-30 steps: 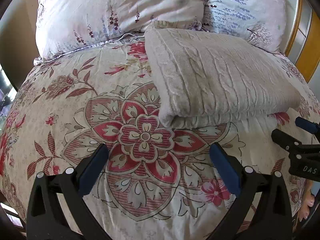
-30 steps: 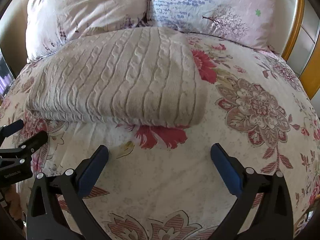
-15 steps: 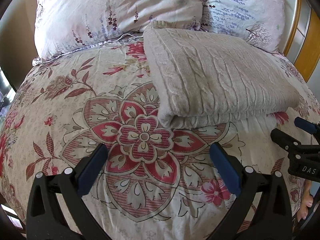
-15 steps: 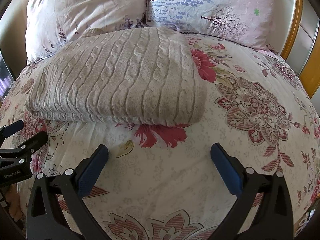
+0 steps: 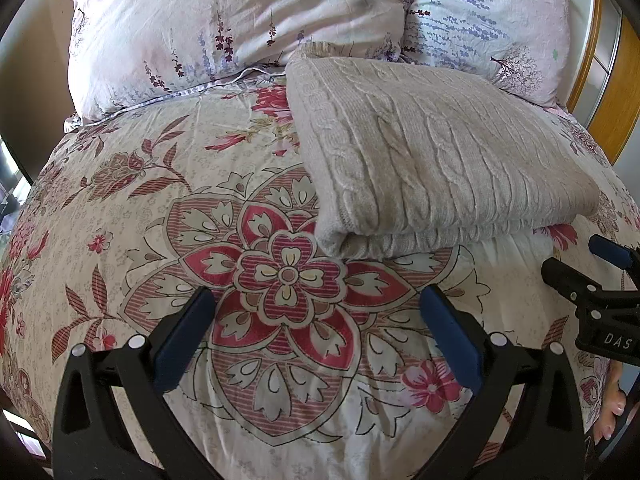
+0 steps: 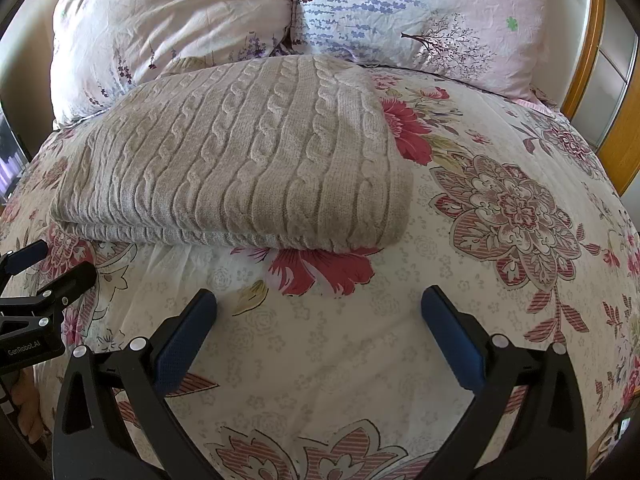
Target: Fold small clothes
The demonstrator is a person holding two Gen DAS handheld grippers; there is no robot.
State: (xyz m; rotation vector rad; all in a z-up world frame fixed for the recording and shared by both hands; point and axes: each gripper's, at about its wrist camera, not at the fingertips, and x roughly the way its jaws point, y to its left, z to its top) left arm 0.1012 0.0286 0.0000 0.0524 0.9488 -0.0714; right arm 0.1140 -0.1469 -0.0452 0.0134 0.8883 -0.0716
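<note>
A beige cable-knit sweater (image 5: 436,156) lies folded into a flat rectangle on the floral bed cover (image 5: 200,208), its far edge against the pillows. It also shows in the right wrist view (image 6: 248,160). My left gripper (image 5: 316,308) is open and empty, hovering over the cover just short of the sweater's near left corner. My right gripper (image 6: 318,308) is open and empty, just short of the sweater's near right edge. Each gripper shows at the edge of the other's view: the right one (image 5: 600,280) and the left one (image 6: 44,272).
Two floral pillows (image 5: 240,24) (image 6: 420,12) stand against the headboard behind the sweater. A wooden bed frame (image 6: 592,72) runs along the right side. The bed cover (image 6: 500,208) spreads wide to the right of the sweater and to its left.
Both grippers have drifted slightly back and lower; the sweater sits a touch higher in both views. Nothing was taken hold of or let go.
</note>
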